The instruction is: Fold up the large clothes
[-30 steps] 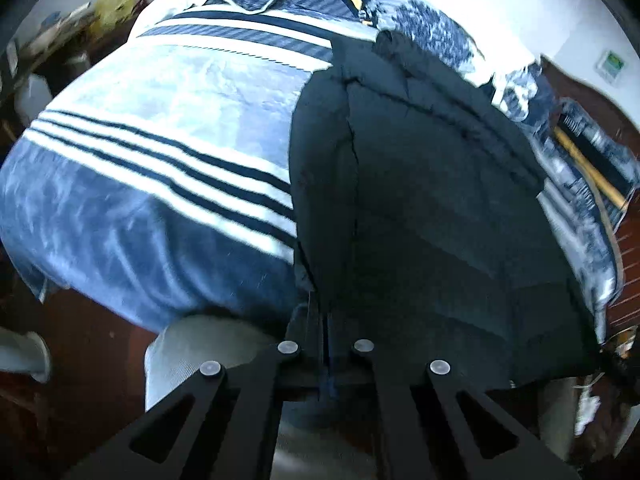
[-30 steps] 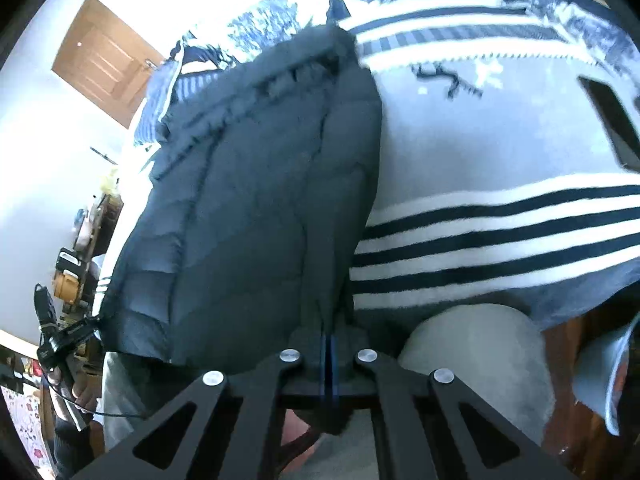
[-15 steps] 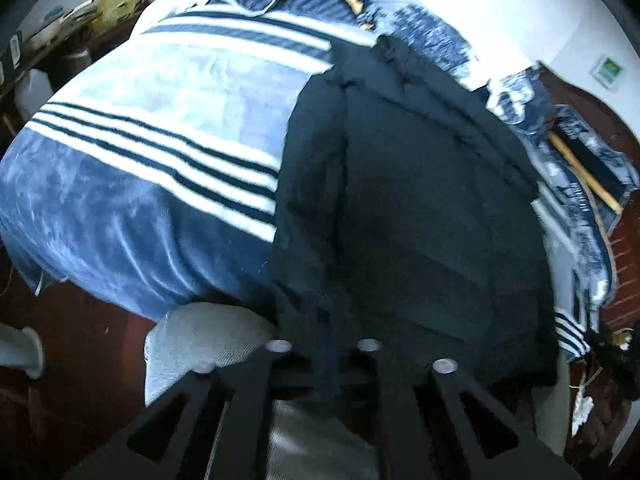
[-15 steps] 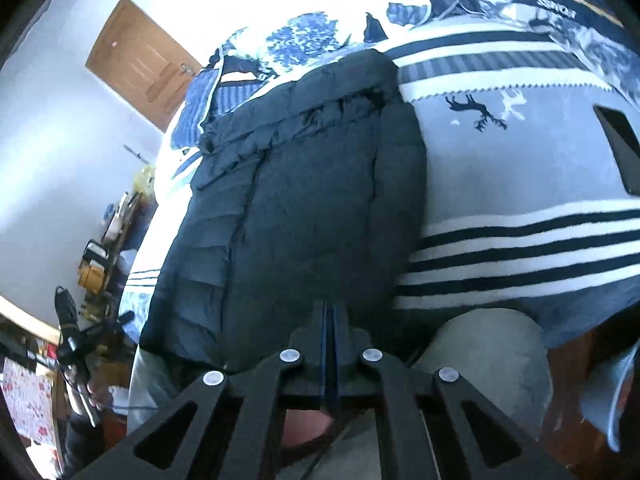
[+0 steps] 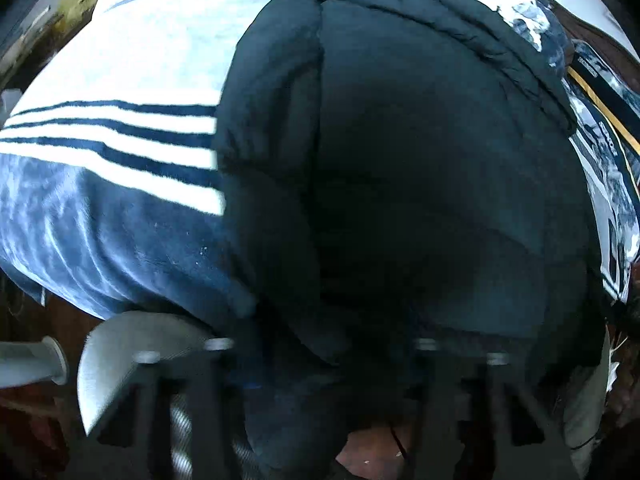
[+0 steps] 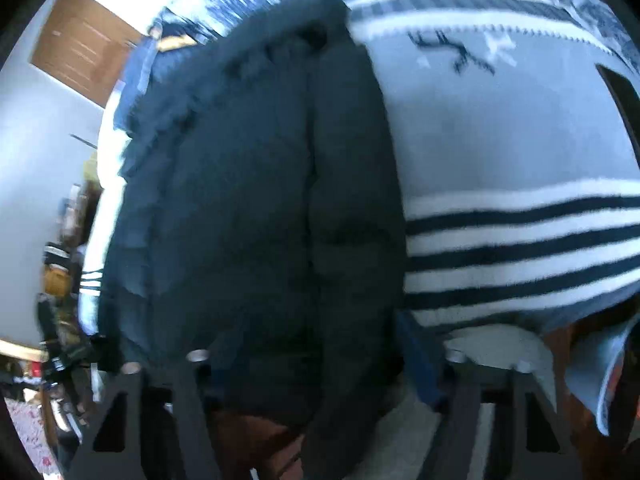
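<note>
A large black puffer jacket [image 5: 420,168] lies lengthwise on a bed with a blue and white striped blanket [image 5: 120,128]. Its hem hangs over the near edge of the bed. My left gripper [image 5: 320,364] is open, its fingers spread wide on either side of the jacket's hem. The jacket also fills the middle of the right wrist view [image 6: 272,208]. My right gripper [image 6: 324,360] is open too, its fingers wide apart around the hem, with the blanket [image 6: 520,168] to the right.
A grey rounded cushion or stool [image 5: 128,344] sits below the bed's edge; it also shows in the right wrist view [image 6: 496,344]. A brown door [image 6: 84,52] is at the far left wall. Cluttered shelves [image 6: 60,272] stand left of the bed.
Both grippers were shut on the jacket's hem and have now opened wide. Both cameras have moved closer to the jacket.
</note>
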Motion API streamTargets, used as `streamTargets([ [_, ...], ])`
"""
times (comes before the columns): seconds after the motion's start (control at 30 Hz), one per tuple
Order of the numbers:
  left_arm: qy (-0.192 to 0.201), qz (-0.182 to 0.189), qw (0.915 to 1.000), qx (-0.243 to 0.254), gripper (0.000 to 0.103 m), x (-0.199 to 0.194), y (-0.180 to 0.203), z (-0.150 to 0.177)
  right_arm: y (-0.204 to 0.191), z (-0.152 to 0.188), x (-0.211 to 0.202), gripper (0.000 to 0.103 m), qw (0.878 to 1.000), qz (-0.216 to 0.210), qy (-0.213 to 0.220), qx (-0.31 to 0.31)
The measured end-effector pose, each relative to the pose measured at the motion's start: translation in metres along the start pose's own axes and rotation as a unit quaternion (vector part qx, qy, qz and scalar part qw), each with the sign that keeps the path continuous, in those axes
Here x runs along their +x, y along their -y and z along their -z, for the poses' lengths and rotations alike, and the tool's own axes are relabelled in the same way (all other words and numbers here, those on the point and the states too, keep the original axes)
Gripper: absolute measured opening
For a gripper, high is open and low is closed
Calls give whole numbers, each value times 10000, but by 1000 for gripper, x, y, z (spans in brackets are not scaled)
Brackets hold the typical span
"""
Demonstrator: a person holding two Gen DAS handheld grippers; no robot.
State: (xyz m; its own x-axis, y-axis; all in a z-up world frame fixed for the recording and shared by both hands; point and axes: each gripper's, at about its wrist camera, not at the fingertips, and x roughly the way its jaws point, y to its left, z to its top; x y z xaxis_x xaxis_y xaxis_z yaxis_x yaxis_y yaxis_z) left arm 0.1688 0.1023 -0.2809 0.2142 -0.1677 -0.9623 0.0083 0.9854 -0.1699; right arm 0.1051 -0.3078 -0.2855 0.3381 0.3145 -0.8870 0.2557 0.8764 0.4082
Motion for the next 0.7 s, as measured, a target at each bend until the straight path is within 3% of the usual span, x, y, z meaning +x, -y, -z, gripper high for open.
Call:
streamTargets([
  [0.07,1,54,9999,-116,19,1,-5,0,5,5,15,42,9995,-183,-201,183],
  [0.1,69,74,9998,-147,8,-3,-7,0,5,8,16,29,9995,-202,-205,153],
  [0.13,176,142,9996,-149,5,-9,-8,0,4,11,15,12,9994,-270,-171,148],
  [0.17,331,330,9987,-188,4,-20,-11,0,5,14,10,7,9990,-392,-90,201],
  [0.3,849,1096,9895,-416,3,-70,-22,-2,-3,19,-39,3,9936,-1016,463,156],
  [0.47,1405,2187,9624,-789,3,-121,-44,-24,-19,13,-107,2,9807,-1523,1227,-79],
  [0.57,1584,2545,9501,-869,3,-135,-58,-44,-32,1,-128,2,9731,-1771,1464,-184],
  [0.7,1704,2738,9424,-890,3,-142,-56,-77,-44,-24,-146,2,9650,-2061,1596,-294],
])
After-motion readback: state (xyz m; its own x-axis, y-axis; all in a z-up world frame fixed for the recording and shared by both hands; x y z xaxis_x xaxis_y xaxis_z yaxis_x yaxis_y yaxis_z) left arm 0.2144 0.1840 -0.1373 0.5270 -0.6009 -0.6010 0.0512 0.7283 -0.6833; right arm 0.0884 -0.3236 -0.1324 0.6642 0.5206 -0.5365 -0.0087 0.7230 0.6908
